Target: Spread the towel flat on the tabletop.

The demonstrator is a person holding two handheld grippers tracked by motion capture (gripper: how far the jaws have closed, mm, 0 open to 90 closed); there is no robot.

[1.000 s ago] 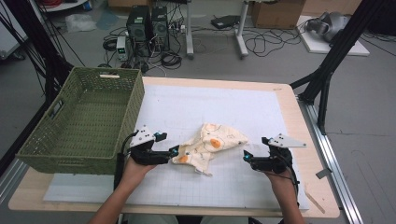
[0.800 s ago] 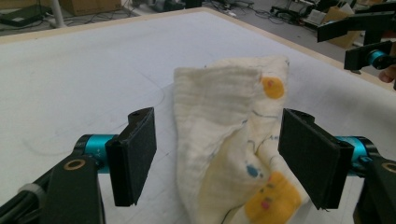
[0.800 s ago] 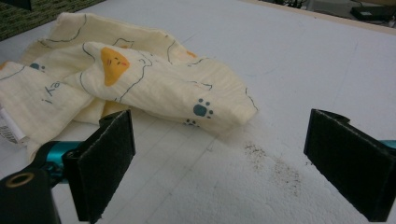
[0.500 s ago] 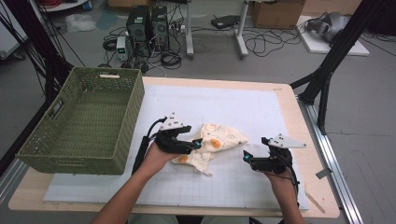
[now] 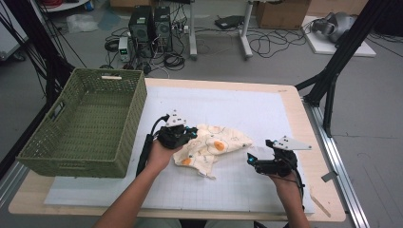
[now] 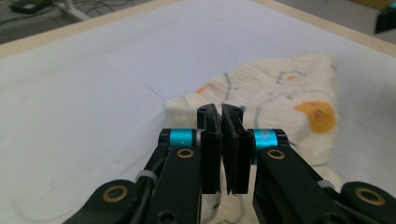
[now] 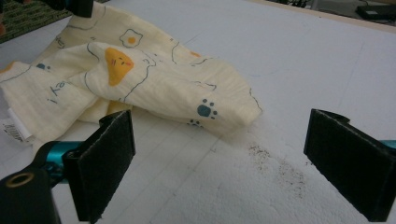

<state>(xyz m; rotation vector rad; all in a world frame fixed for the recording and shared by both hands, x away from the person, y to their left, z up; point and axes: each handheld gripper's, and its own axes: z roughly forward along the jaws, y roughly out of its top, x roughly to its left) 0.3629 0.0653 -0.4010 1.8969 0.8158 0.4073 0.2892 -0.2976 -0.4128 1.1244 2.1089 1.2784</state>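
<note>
- Table (image 5: 304, 102): one, wooden-edged, topped by one white gridded mat (image 5: 247, 114) that gives a flat work surface.
- Basket (image 5: 85, 123): one, green woven, empty, sitting on the table's left end with its long side just beside the mat. Likely the place the cloth is meant to go, since it is within easy reach of the left hand.
- Cloth (image 5: 209, 147): one, pale yellow with egg and paw prints, lying crumpled near the mat's middle, between the two grippers and apart from the basket. A white label shows at one edge in the right gripper view.
- Left gripper (image 5: 190, 136): one, at the cloth's left edge. In the left gripper view its jaws stand pressed together over the cloth (image 6: 299, 107); whether a fold is pinched between them I cannot tell, as the tips hide the contact.
- Right gripper (image 5: 250, 161): one, resting low on the mat to the cloth's right, not touching it. Jaws spread wide and empty in the right gripper view, facing the cloth (image 7: 140, 79), apparently waiting to take the near edge.
</note>
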